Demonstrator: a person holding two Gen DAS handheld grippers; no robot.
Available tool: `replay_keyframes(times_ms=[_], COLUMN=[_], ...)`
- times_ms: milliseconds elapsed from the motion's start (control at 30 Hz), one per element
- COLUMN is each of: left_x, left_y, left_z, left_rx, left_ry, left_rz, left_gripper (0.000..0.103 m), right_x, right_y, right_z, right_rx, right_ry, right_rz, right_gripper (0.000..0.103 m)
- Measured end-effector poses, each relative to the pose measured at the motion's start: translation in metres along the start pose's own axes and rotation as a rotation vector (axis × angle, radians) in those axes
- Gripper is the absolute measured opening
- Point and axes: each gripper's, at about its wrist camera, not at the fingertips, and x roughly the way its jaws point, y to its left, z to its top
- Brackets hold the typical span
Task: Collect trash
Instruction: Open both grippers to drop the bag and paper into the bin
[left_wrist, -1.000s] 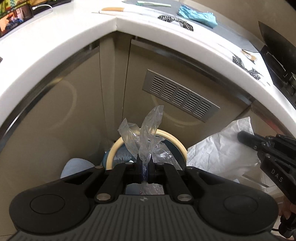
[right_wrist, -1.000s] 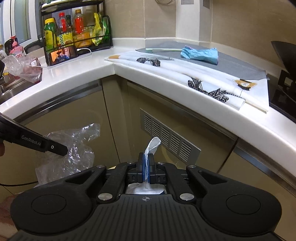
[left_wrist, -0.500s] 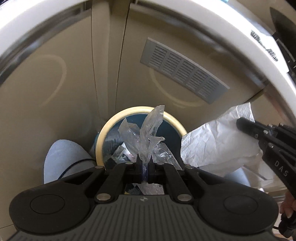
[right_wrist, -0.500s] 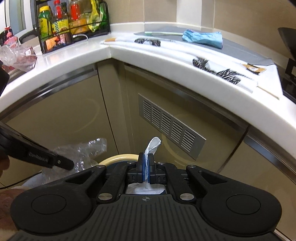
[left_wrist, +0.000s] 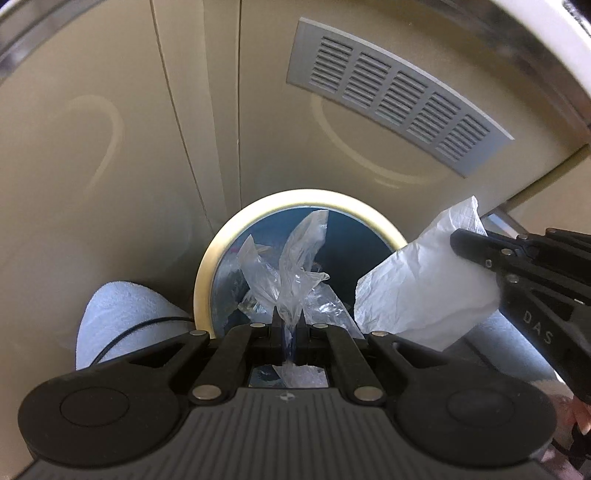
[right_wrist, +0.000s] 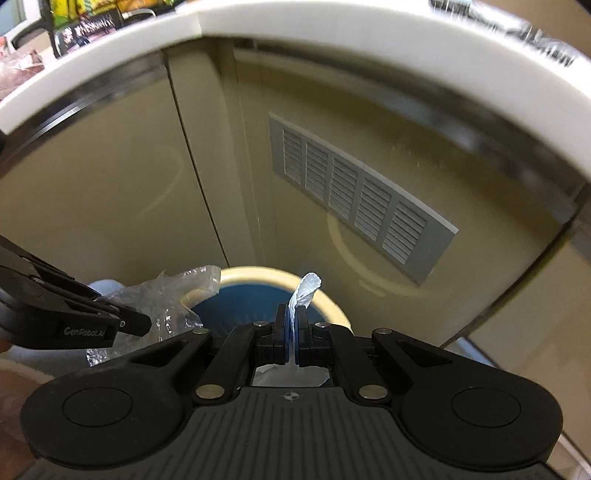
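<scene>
My left gripper (left_wrist: 288, 320) is shut on a crumpled clear plastic bag (left_wrist: 295, 266) and holds it over the open mouth of a round bin with a cream rim (left_wrist: 221, 243) on the floor. My right gripper (right_wrist: 291, 316) is shut on a white paper tissue (right_wrist: 304, 291), above the bin's cream rim (right_wrist: 258, 275). In the left wrist view the tissue (left_wrist: 424, 291) hangs beside the bin's right edge, pinched by the right gripper (left_wrist: 465, 240). In the right wrist view the left gripper (right_wrist: 136, 325) and the clear plastic bag (right_wrist: 173, 295) show at the left.
Beige cabinet doors with a grey vent grille (left_wrist: 399, 96) stand right behind the bin. The white countertop edge (right_wrist: 332, 33) overhangs above. A light blue cloth-like shape (left_wrist: 122, 321) and a black cable lie left of the bin. The bin holds other trash.
Both grippers have dropped from countertop height down toward the bin, still holding the plastic bag and the tissue. The bin mouth now fills more of both views.
</scene>
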Motion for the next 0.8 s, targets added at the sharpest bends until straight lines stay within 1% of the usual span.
replay_keyframes(times_ms=[200,367,500,533,567,600,633,667,700,733,800], left_x=[0.021,0.044,0.058,0.060,0.061,0.060,0.060,0.058,0.053,0.050,0.045], left_y=[0.000,0.002,0.002,0.002,0.002,0.001,0.002,0.004,0.005,0.006,0.004], left_z=[0.002,0.007,0.009,0.009,0.010,0.012,0.013,0.014,0.012,0.013,0.013], left_rx=[0.007,0.000,0.004,0.002,0.000,-0.004,-0.012,-0.022,-0.029,-0.026,-0.016], left_ry=[0.033,0.080,0.103,0.109,0.112,0.119,0.127,0.123,0.097,0.075,0.077], left_rz=[0.025,0.030,0.055,0.064,0.069,0.070,0.073,0.073,0.069,0.073,0.094], left_gripper=[0.002,0.002,0.002,0.006,0.011,0.038,0.076,0.090,0.099,0.100,0.103], right_x=[0.023,0.038,0.046,0.048,0.051,0.051,0.051,0.052,0.050,0.049,0.047], right_y=[0.002,0.008,0.010,0.010,0.009,0.008,0.008,0.008,0.007,0.007,0.006], right_z=[0.000,0.002,0.002,0.002,0.003,0.004,0.004,0.004,0.004,0.004,0.003], right_rx=[-0.007,-0.024,-0.038,-0.037,-0.031,-0.027,-0.023,-0.021,-0.018,-0.016,-0.015], right_ry=[0.050,0.084,0.109,0.113,0.115,0.118,0.120,0.119,0.116,0.110,0.111], right_rz=[-0.013,-0.031,-0.041,-0.044,-0.047,-0.050,-0.057,-0.065,-0.072,-0.076,-0.073], right_gripper=[0.003,0.003,0.003,0.004,0.007,0.012,0.029,0.050,0.058,0.065,0.067])
